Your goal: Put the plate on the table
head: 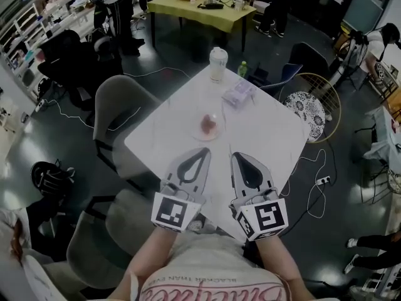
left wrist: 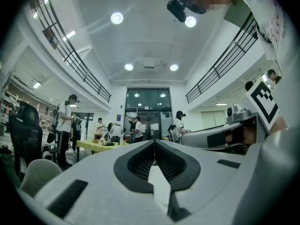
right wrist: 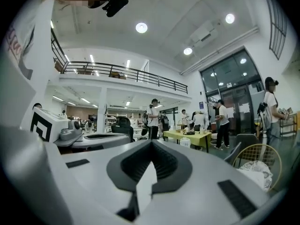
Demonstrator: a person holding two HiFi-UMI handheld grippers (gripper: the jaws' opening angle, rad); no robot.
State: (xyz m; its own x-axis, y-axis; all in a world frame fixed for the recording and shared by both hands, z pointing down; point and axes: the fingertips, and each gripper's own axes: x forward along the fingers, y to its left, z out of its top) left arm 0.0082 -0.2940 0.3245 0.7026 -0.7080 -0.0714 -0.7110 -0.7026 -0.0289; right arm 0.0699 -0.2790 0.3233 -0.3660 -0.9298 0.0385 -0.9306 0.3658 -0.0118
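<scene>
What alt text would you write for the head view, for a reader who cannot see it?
The left hand-held gripper and right hand-held gripper, both shut and empty, point side by side across a white table. Beyond them sit a clear plate holding something pink, a packet, a lidded cup and a green bottle.

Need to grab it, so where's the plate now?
In the head view, the plate sits roughly centred on the table, just ahead of the left gripper, nearer than the cup.
</scene>
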